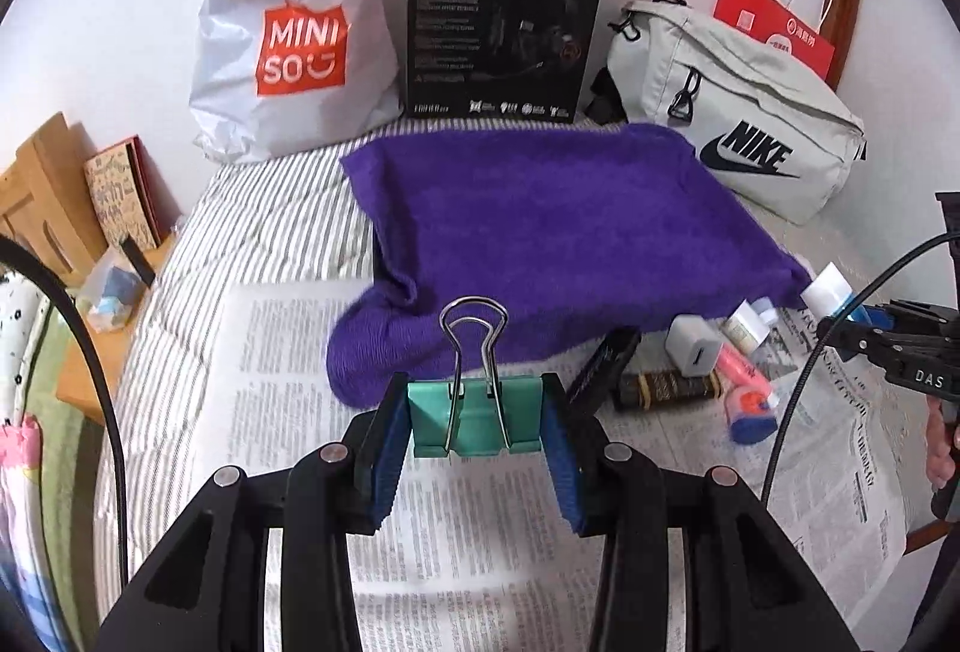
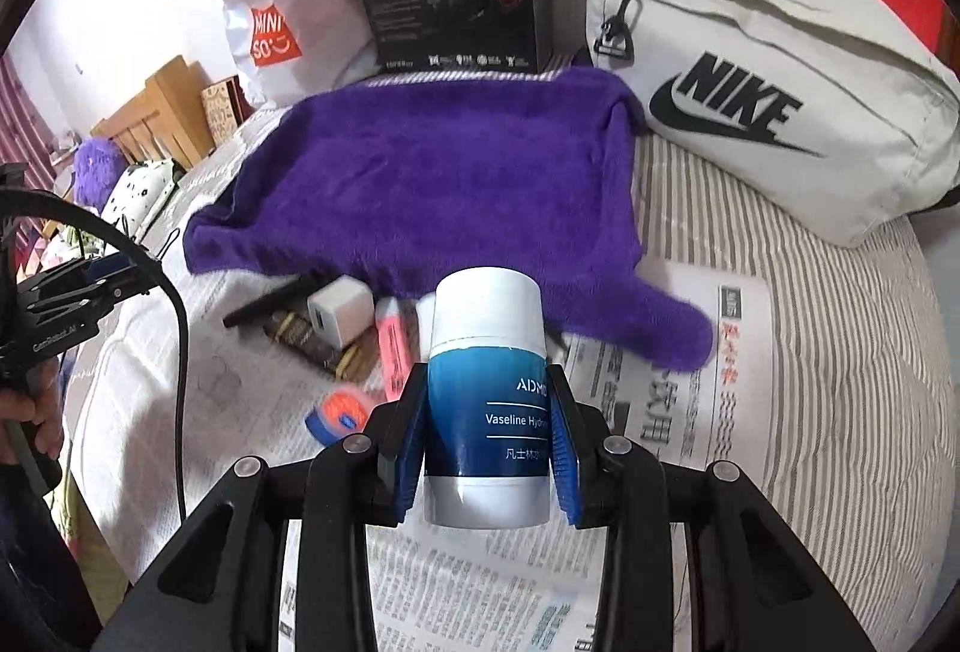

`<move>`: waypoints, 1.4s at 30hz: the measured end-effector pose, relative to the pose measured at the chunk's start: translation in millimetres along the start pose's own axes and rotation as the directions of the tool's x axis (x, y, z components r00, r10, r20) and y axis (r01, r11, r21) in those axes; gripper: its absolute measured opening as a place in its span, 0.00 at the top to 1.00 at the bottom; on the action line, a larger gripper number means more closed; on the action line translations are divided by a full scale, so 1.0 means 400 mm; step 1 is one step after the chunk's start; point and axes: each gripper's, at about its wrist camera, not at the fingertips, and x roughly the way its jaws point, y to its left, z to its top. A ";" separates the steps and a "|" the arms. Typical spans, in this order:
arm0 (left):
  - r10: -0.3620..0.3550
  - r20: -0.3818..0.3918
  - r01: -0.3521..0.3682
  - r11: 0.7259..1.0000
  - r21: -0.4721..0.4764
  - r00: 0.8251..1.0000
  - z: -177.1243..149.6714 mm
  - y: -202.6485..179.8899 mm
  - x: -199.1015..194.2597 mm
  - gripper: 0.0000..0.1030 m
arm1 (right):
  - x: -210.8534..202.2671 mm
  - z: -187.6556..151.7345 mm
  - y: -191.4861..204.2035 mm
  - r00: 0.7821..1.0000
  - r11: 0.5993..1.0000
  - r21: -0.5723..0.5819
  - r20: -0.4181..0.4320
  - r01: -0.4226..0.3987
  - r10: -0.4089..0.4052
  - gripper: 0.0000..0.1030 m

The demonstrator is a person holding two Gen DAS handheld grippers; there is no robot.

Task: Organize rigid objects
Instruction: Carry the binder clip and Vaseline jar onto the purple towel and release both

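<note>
Two things are up in the air right now, one in each hand-held gripper. Below them is a bed with a striped sheet, and newspaper lies on it. A big purple towel lies at the back. Near its front edge a few small things are left: a white charger, a pink marker and a dark stick.

The right hand-held gripper pinches a blue and white lotion bottle, held upright. The left hand-held gripper pinches a green binder clip by its sides.

I think this is the carrying step. Next, each one needs a tidy spot to go down in, slowly, before the pads let go.
</note>
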 end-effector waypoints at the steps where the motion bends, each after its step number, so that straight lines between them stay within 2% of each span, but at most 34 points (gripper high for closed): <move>1: 0.000 0.005 0.000 1.000 0.003 1.000 0.008 0.000 -0.004 0.62 | 0.000 0.006 0.000 1.000 1.000 0.002 0.004 0.001 -0.001 0.65; 11: -0.025 0.037 0.023 0.999 0.040 0.999 0.093 -0.014 0.000 0.62 | 0.007 0.097 -0.009 1.000 1.000 0.018 0.031 -0.001 0.000 0.65; 18: -0.045 0.026 0.043 0.997 0.063 0.999 0.146 -0.032 0.040 0.62 | 0.037 0.145 -0.034 1.000 0.999 0.046 0.031 0.006 -0.008 0.65; 25: -0.064 0.007 0.063 0.996 0.064 0.998 0.191 -0.034 0.102 0.62 | 0.078 0.189 -0.062 0.999 0.998 0.064 0.035 0.015 -0.017 0.65; 32: -0.070 -0.024 0.072 0.996 0.049 0.997 0.231 -0.023 0.183 0.62 | 0.152 0.237 -0.084 0.999 0.997 0.066 0.004 0.040 -0.040 0.65; 42: -0.064 -0.070 0.067 0.997 0.045 0.995 0.293 -0.025 0.293 0.62 | 0.256 0.323 -0.060 0.999 0.999 0.011 -0.021 0.043 -0.043 0.65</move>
